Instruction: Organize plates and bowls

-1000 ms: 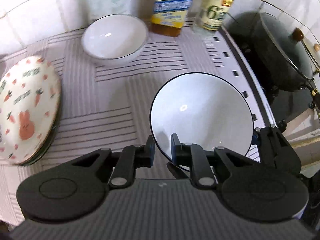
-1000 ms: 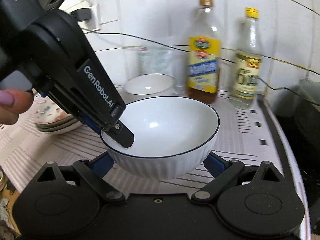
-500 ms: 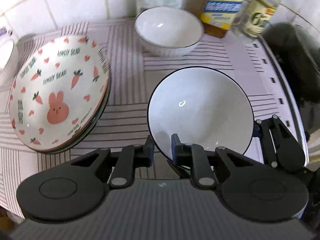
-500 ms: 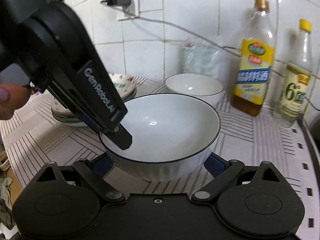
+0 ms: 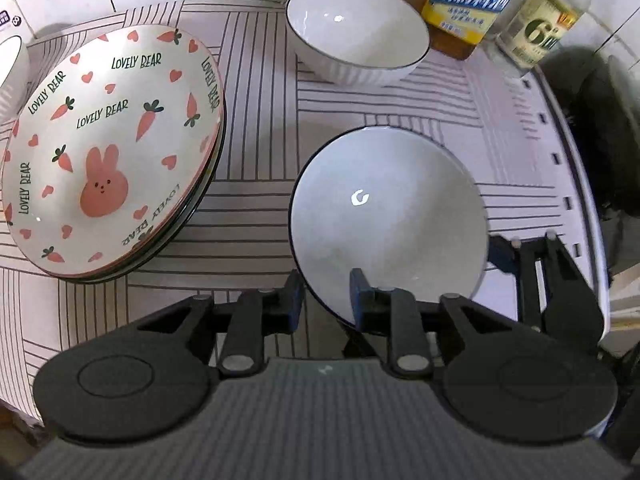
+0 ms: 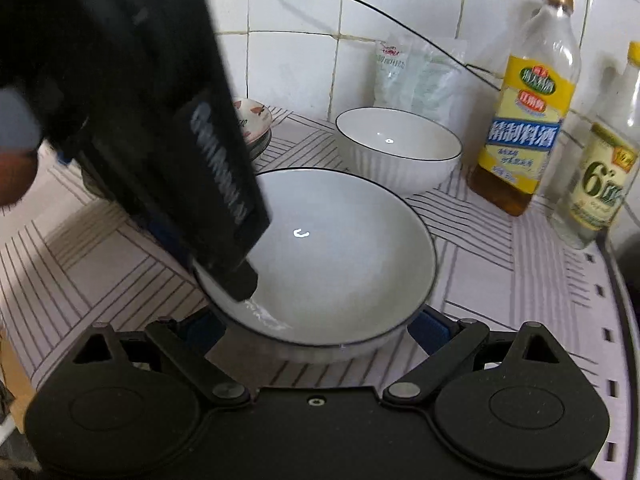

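Note:
A white bowl with a dark rim (image 5: 388, 216) is held above the striped mat. My left gripper (image 5: 326, 300) is shut on its near rim, one finger inside and one outside. My right gripper (image 6: 316, 328) stands wide around the same bowl (image 6: 344, 256), a finger on each side of its wall. A second white bowl (image 5: 356, 36) stands further back on the mat, also in the right wrist view (image 6: 398, 148). A stack of plates with a pink bunny and carrots (image 5: 108, 152) lies at the left.
A yellow-labelled oil bottle (image 6: 524, 112) and a clear bottle (image 6: 600, 168) stand by the tiled wall behind the far bowl. A dark pot (image 5: 600, 132) sits on the stove at the right. Another white dish edge (image 5: 12, 72) shows at far left.
Both grippers have carried the held bowl leftward, toward the far bowl and plate stack. The plate stack is now fully in the left wrist view, and the pot has slid to the right edge.

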Motion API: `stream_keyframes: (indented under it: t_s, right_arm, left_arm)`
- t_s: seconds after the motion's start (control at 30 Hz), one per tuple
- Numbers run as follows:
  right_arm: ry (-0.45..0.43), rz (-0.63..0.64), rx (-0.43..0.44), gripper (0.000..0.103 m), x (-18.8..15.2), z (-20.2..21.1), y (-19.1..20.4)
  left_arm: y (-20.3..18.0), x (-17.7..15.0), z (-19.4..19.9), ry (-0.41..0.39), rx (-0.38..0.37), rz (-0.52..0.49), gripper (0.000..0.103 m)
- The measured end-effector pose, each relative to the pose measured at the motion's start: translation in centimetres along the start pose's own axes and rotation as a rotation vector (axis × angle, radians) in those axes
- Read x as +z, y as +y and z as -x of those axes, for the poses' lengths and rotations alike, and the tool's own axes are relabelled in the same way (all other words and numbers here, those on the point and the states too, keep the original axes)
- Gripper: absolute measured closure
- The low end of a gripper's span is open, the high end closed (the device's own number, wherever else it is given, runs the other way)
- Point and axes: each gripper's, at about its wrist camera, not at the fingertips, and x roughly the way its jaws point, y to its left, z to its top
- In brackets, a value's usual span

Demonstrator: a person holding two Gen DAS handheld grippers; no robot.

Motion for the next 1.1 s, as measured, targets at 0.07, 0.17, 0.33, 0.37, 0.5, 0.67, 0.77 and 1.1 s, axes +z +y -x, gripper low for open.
stream_keyframes:
  t_s: [0.07,0.17,0.33,0.37,0.5,0.67,0.77,1.1]
  right_arm:
    - [-0.005,0.012,-0.009,0.005,-0.1,1.3,0.1]
    - [-0.021,-0.035,0.008,0.005,-0.1,3.7,-0.8]
    - [-0.088,-0.180,0.021,0.009,0.9,7.7,-2.7]
    - [-0.100,-0.220,0.031,0.014,1.2,8.2,-3.1]
    - [-0.101,-0.369,0.074,0.021,3.0,9.2,-4.8]
    - [-0.065,-0.460,0.085,0.025,5.6,8.0,-5.9]
    - [-0.045,-0.526,0.072,0.025,6.8,7.4,-6.7]
    - [0.009,-0.690,0.037,0.037,9.3,2.2,-10.2]
  left_arm:
    - [0.4,0.0,1.0,-0.011,-0.023,0.002,0.073]
    - [0.9,0.0,2.7,-0.036,-0.060,0.008,0.072]
    - [1.6,0.4,5.3,-0.103,-0.103,0.014,0.071]
    - [1.8,0.5,5.9,-0.125,-0.109,0.011,0.070]
    - [2.2,1.5,7.4,-0.191,-0.126,0.018,0.068]
    - [1.8,4.0,8.0,-0.239,-0.128,-0.021,0.066]
    - [2.0,5.5,7.9,-0.245,-0.120,-0.047,0.064]
    - [4.0,10.9,3.6,-0.241,-0.069,-0.139,0.062]
